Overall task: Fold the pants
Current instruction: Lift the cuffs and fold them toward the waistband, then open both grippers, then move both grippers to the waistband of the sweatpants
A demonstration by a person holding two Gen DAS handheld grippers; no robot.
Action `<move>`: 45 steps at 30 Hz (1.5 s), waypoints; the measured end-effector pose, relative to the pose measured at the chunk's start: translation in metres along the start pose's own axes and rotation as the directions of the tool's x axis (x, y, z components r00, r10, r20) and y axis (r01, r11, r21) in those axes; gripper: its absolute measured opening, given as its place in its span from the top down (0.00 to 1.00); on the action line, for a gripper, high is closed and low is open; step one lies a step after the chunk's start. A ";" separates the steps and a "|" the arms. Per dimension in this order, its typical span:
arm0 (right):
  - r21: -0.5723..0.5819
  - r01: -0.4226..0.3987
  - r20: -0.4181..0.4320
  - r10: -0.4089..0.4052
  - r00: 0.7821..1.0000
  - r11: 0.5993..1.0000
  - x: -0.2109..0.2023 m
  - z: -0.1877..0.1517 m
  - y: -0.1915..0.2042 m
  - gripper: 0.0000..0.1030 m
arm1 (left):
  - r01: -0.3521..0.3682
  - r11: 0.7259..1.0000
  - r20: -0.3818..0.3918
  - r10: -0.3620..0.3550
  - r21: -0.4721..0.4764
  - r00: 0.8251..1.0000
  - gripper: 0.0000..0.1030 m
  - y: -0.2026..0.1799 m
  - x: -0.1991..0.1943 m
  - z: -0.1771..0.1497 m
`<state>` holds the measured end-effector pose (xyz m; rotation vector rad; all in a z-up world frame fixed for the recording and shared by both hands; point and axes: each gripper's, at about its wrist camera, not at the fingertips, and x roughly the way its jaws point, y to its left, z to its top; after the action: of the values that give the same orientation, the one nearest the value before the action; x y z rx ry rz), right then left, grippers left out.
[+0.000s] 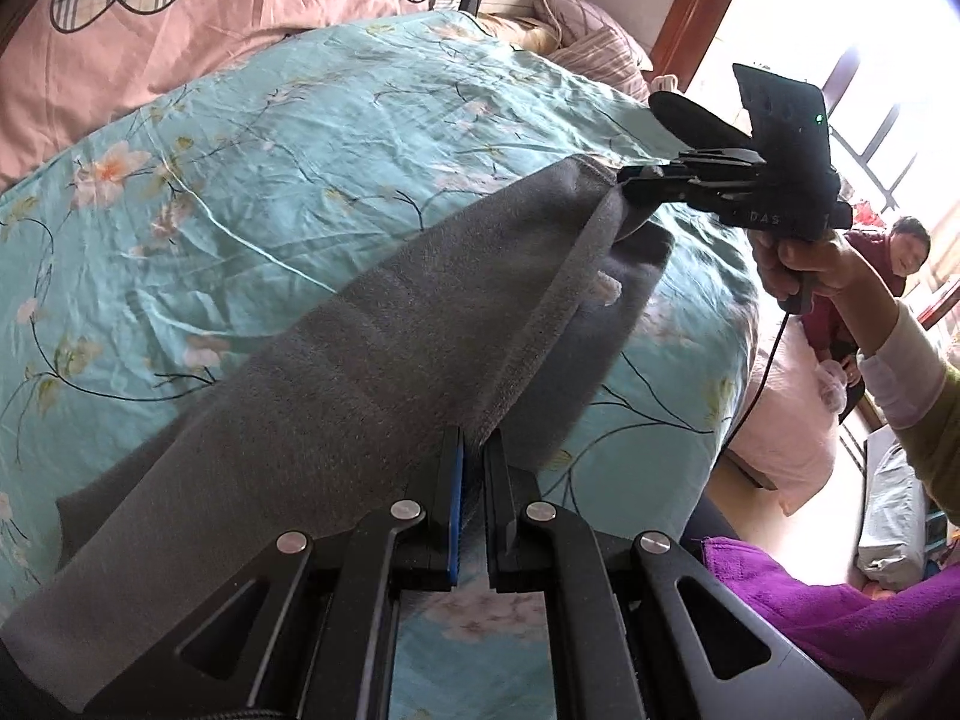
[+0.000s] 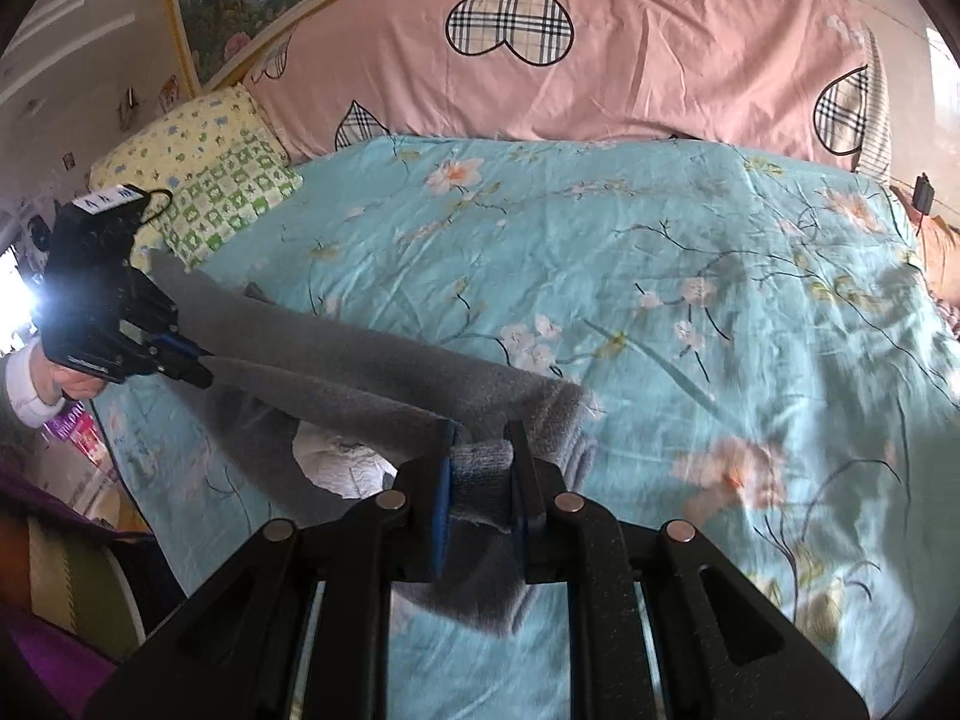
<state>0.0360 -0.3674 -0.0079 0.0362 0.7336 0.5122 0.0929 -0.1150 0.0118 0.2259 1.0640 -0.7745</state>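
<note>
The grey pants [image 1: 372, 360] hang stretched above the bed [image 1: 300, 138], held taut between both grippers. The left gripper [image 1: 473, 450] is clamped on one end of the fabric edge; the right gripper [image 2: 480, 450] pinches a bunched fold at the other end. A pink pillow [image 2: 660, 42] lies at the bed's head.

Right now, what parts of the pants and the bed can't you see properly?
- Left wrist view: the far end of the gray pants runs behind the left tongs and off the bottom-left edge.
- Right wrist view: the white patch under the pants is partly covered by cloth; I cannot tell what it is.
- Right wrist view: the blue floral bedspread is motion-blurred at right.
- Left wrist view: the window glare washes out the corner behind the right tongs.
</note>
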 end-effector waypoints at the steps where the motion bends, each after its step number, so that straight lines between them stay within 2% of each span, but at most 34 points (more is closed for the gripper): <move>1: -0.006 0.008 -0.012 -0.008 1.000 1.000 0.001 -0.003 0.001 0.83 | 0.002 1.000 -0.004 -0.002 -0.005 1.000 0.96 -0.001 0.003 -0.002; 11: -0.021 0.056 -0.086 -0.057 0.995 0.998 0.014 -0.024 0.001 0.83 | 0.025 0.998 -0.035 -0.026 -0.053 0.999 0.96 -0.001 0.029 -0.017; 13: -0.023 0.065 -0.080 -0.067 0.995 0.998 0.013 -0.026 0.000 0.83 | 0.028 0.997 -0.037 -0.031 -0.071 0.999 0.96 0.001 0.033 -0.020; 16: 0.007 0.067 -0.086 -0.066 0.994 0.998 0.008 -0.027 0.001 0.73 | 0.040 0.994 -0.032 -0.044 -0.099 0.999 0.95 0.004 0.035 -0.022; 18: 0.017 0.099 -0.085 -0.097 0.992 0.995 0.001 -0.027 0.004 0.64 | 0.046 0.992 -0.020 -0.049 -0.119 0.999 0.94 0.006 0.033 -0.025; 21: 0.031 0.123 -0.048 -0.121 0.991 0.992 -0.013 -0.026 0.013 0.64 | 0.045 0.987 0.002 -0.046 -0.153 0.999 0.90 0.007 0.028 -0.029; 23: 0.047 0.122 -0.011 -0.121 0.993 0.991 -0.022 -0.024 0.020 0.64 | 0.045 0.983 0.016 -0.043 -0.179 0.999 0.81 0.007 0.025 -0.034; 27: 0.073 0.066 0.053 -0.070 0.996 0.995 -0.027 -0.019 0.040 0.63 | 0.022 0.973 0.061 -0.008 -0.229 0.998 0.76 0.010 0.009 -0.047; 29: 0.069 0.040 0.069 -0.044 0.997 0.997 -0.022 -0.017 0.054 0.63 | 0.015 0.966 0.083 0.007 -0.260 0.997 0.63 0.014 -0.002 -0.053; 33: 0.072 -0.045 0.092 0.039 0.995 0.996 -0.003 -0.013 0.087 0.63 | 0.005 0.933 0.132 0.046 -0.360 0.990 0.59 0.030 -0.025 -0.077; 37: 0.046 -0.104 0.078 0.101 0.992 0.993 0.022 -0.010 0.120 0.62 | -0.016 0.881 0.157 0.102 -0.473 0.982 0.59 0.053 -0.050 -0.110; 40: 0.034 -0.142 0.065 0.139 0.988 0.989 0.041 -0.006 0.143 0.54 | -0.030 0.831 0.169 0.148 -0.555 0.974 0.59 0.071 -0.070 -0.139; 42: 0.004 -0.169 0.057 0.168 0.984 0.986 0.052 -0.002 0.160 0.54 | -0.038 0.802 0.173 0.174 -0.596 0.969 0.59 0.081 -0.080 -0.154; 45: -0.031 -0.194 0.044 0.196 0.980 0.980 0.065 0.004 0.184 0.54 | -0.061 0.734 0.171 0.237 -0.677 0.956 0.59 0.100 -0.100 -0.185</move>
<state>-0.0007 -0.1761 -0.0081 0.0964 0.6805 0.7060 0.0043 0.0990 -0.0135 -0.3944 1.0050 -0.2217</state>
